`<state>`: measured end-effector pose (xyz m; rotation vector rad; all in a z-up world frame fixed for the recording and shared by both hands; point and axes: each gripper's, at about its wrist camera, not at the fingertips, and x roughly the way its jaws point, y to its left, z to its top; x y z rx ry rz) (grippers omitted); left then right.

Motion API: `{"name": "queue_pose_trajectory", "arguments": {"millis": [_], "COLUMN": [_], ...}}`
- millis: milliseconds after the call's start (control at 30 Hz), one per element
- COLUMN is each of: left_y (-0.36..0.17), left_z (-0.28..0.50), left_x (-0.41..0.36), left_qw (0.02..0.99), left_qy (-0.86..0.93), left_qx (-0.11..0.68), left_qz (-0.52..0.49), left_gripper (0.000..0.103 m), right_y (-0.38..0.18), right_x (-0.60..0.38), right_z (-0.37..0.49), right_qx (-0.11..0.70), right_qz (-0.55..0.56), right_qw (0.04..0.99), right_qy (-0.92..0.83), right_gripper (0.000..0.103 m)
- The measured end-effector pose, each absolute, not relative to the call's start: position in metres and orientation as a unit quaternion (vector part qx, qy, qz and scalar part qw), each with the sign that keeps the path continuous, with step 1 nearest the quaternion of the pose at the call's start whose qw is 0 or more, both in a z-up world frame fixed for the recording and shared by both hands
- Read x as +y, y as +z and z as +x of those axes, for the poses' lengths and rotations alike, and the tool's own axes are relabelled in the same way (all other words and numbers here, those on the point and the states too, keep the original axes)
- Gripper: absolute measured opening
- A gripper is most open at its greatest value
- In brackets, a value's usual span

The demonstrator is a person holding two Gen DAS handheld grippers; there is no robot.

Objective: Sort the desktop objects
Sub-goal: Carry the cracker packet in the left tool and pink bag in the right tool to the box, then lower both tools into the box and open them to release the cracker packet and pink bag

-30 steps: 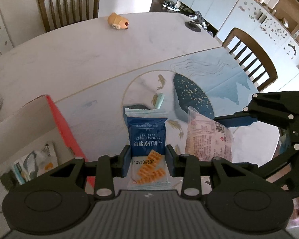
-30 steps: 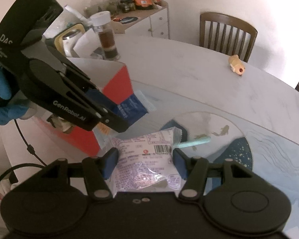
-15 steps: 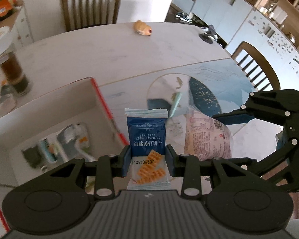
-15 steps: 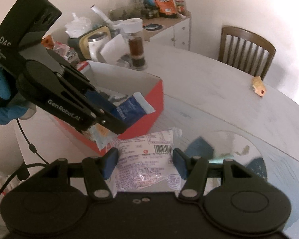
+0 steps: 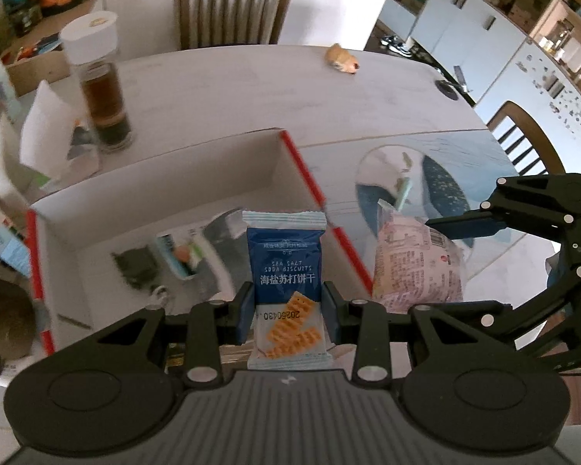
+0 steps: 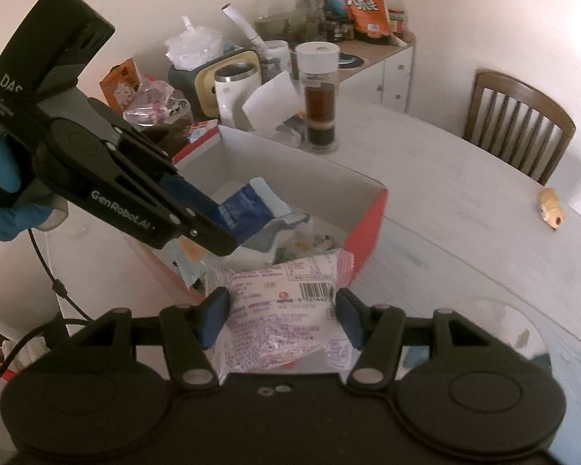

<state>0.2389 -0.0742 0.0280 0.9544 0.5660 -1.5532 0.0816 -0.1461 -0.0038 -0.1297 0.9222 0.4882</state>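
My left gripper point(image 5: 288, 308) is shut on a blue soda-biscuit packet point(image 5: 285, 267), held upright above the open red-and-white box point(image 5: 306, 178). In the right wrist view that same left gripper point(image 6: 217, 232) hangs over the box point(image 6: 368, 232) with the blue packet point(image 6: 244, 209) in its jaws. My right gripper point(image 6: 281, 316) is shut on a pink-and-white snack bag point(image 6: 279, 317), held just at the box's near red wall. The left wrist view shows the pink bag point(image 5: 414, 263) to the right, outside the box edge. Several small packets point(image 5: 174, 255) lie inside the box.
A tall jar with a white lid point(image 5: 98, 85) and folded white paper point(image 5: 54, 131) stand behind the box. A small orange toy point(image 5: 342, 60) lies far across the white table point(image 5: 220, 89). A patterned blue mat point(image 5: 437, 178) lies right of the box. Wooden chairs point(image 6: 519, 124) ring the table; a cluttered cabinet point(image 6: 352, 19) stands behind.
Both grippers have carried their packets leftward from over the mat to the box. The blue packet now hangs over the box's inside; the pink bag has reached its red wall.
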Motion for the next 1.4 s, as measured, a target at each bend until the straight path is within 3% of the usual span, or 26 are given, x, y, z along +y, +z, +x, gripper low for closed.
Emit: {"name": "queue_pose_trajectory", "arguments": {"millis": [600,1400], "left_y": [0.032,-0.009], "left_z": [0.312,0.354], "left_x": [-0.083,-0.138], "left_qw": [0.613,0.641], "left_qy": [-0.627,-0.559], "left_qx": [0.261,0.282], "left_qz": [0.404,0.444], "left_gripper": [0.035,0.035], "right_y": [-0.013,-0.059], "right_x": [-0.091,-0.037], "right_z": [0.131,0.170], "right_qx": [0.436,0.455], "right_qz": [-0.089,-0.134], "right_qw": [0.860,0.835], "right_qy": [0.250,0.278], "right_gripper": [0.060,0.060]}}
